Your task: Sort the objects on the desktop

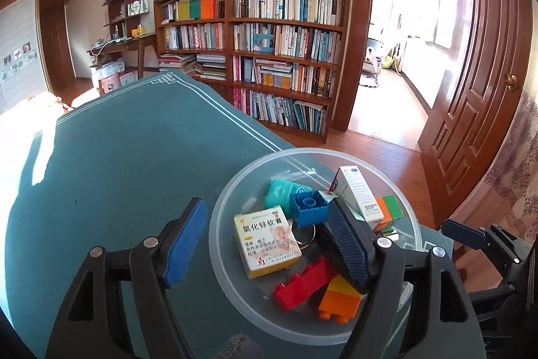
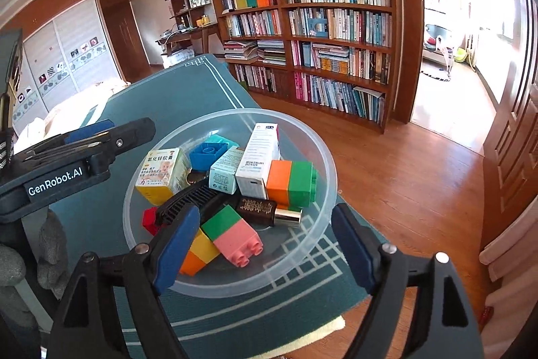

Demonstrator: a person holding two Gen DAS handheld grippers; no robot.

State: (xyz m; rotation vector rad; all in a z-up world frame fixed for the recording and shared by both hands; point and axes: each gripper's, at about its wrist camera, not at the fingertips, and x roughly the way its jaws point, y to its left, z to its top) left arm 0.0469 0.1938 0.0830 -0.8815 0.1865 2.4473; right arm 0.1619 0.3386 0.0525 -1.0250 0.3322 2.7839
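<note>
A clear plastic bowl (image 1: 220,204) (image 2: 328,164) stands on the teal table cloth (image 1: 134,157) near its right edge. It holds a yellow medicine box (image 1: 265,241) (image 2: 161,174), a white box (image 1: 358,195), a blue block (image 1: 307,207), a red block (image 1: 302,283), an orange-green block (image 2: 292,180), a green-pink block (image 2: 232,232) and a dark bottle (image 2: 259,207). My left gripper (image 1: 267,217) is open, one finger inside the bowl, the other outside, clear of the yellow box. My right gripper (image 2: 265,214) is open over the bowl's near side, touching nothing.
The table's edge runs just right of the bowl, with wooden floor (image 2: 403,174) below it. A large bookshelf (image 1: 285,56) stands behind, and a wooden door (image 1: 477,73) on the right. The teal cloth stretches bare to the left of the bowl.
</note>
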